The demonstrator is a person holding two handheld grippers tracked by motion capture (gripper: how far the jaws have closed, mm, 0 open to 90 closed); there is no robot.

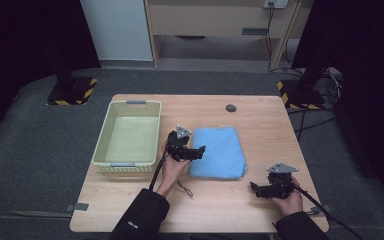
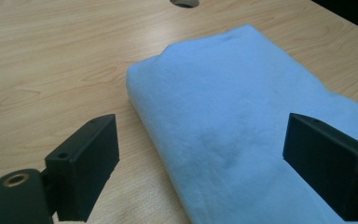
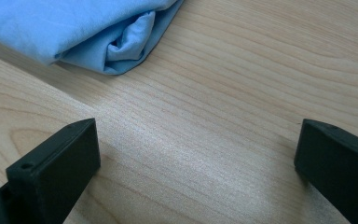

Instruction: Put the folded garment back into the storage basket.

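Now both grippers sit by the folded blue towel (image 1: 219,151).
Left gripper (image 1: 196,152) spread wide over its left edge; right gripper (image 1: 258,190) spread wide near the table's (image 1: 260,120) front right corner.

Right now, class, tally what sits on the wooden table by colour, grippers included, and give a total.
Blue: 1, the folded towel
Pale green: 1, the plastic basket
Black: 2, the left gripper and the right gripper
Total: 4
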